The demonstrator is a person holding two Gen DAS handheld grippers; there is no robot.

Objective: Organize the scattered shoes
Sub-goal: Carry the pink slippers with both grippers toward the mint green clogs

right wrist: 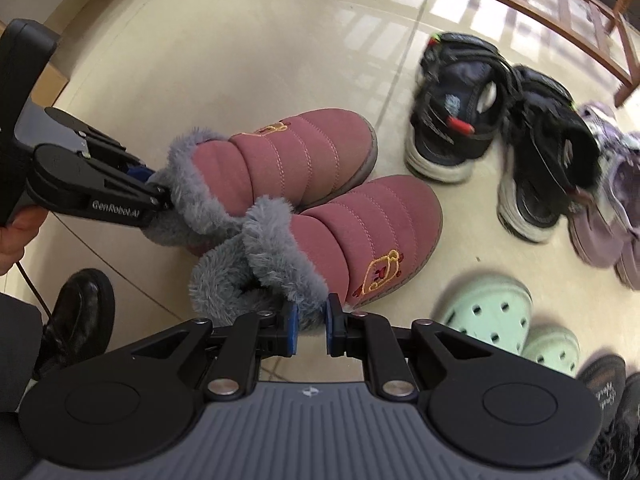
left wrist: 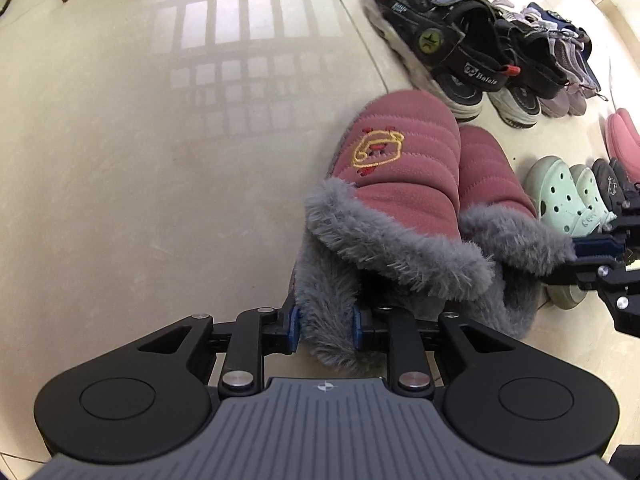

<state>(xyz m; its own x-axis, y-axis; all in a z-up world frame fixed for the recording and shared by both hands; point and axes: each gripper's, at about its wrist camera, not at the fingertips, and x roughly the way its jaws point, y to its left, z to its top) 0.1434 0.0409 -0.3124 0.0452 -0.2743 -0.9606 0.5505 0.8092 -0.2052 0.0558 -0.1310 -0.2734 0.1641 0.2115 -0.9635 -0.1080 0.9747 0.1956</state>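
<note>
The black sandal (left wrist: 448,40) at the far right carries the word "Balala" in white on its heel strap. Seen from the right wrist, the side of the left claw (right wrist: 160,196) reads "GenRobot.AI" in pale letters. White lettering on the dark shoe (right wrist: 604,384) at the near right is too blurred to read.

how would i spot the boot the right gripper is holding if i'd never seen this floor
Start at the row of shoes on the beige tiled floor and find the pair of pink quilted boots with grey fur cuffs. The right gripper pinches the fur cuff of the right-hand boot, next to the mint green clogs. Its yellow embroidered badge faces those clogs, unlike its twin.
</note>
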